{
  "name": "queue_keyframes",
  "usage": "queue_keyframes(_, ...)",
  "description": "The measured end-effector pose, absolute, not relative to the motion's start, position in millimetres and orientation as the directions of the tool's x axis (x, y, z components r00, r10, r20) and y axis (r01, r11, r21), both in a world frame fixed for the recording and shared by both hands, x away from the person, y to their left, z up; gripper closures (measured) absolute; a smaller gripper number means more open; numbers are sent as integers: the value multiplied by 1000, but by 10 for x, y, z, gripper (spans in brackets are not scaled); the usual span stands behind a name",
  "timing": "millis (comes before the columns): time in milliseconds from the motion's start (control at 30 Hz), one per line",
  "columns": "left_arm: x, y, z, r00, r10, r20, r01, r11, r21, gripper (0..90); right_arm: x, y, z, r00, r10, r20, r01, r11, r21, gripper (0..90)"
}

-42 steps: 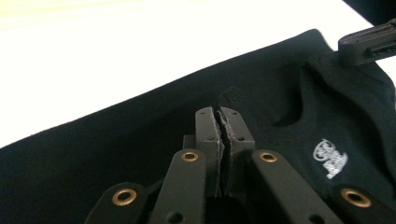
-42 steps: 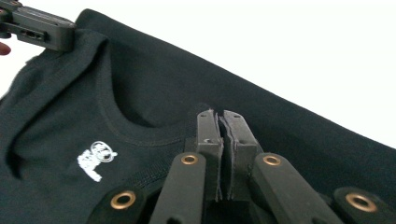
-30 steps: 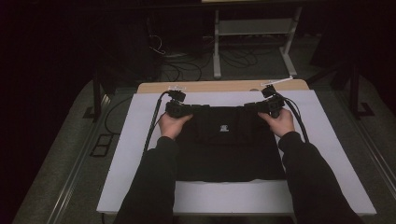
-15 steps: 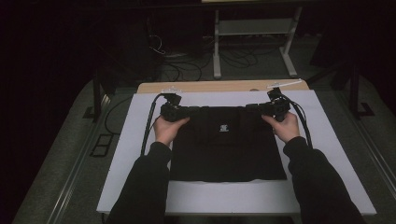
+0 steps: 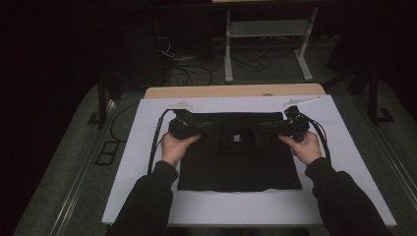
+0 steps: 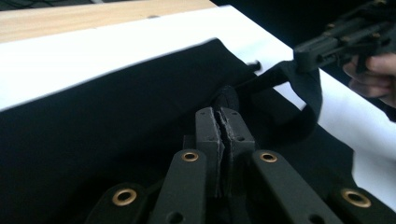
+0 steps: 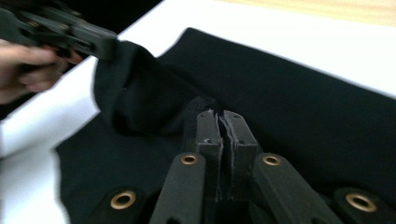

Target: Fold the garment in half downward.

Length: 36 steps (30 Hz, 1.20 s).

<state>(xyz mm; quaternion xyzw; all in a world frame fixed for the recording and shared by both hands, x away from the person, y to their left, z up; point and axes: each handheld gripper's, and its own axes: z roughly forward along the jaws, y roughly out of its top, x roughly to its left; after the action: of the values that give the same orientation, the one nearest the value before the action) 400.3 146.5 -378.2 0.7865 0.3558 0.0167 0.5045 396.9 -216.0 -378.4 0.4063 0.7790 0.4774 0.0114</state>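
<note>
A black garment lay spread flat on a white board that covered most of a wooden table, and the person leaned over it with both dark sleeves coming in from the near side. The left gripper pointed inward across the upper part of the cloth, and the right gripper pointed back toward it from the other side, the two well apart with a small pale label between them. Along the left gripper's own view its jaws were pressed together on a fold of the black fabric, and the far gripper could be seen pinching up a loop of the same cloth. The right gripper's view showed the same thing mirrored: its jaws squeezed tight on a raised ridge of the fabric, and the other gripper held a bunched flap lifted off the board. The lower part of the garment lay smooth and flat, its hem near the person. Cables trailed from each tool over the board.
</note>
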Motion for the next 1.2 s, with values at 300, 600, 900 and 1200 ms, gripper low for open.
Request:
queue_keyframes(300,3734,1441,-3899,771,535,-346,542,-265,797,858,3747,-2208,-3928,-673,590,446,656,196,729,847)
queue_keyframes(600,3585,1502,-4026,765,536,-358,552,-259,793,857,3558,-2236,-4035,-667,578,470,674,199,712,846)
queue_keyframes(900,3361,1608,-4080,773,485,-408,566,-238,789,858,3351,-2291,-4130,-660,566,494,695,210,687,846)
queue_keyframes(1200,3153,1705,-4155,775,453,-440,591,-277,757,857,3109,-2289,-4172,-673,532,514,704,245,667,846)
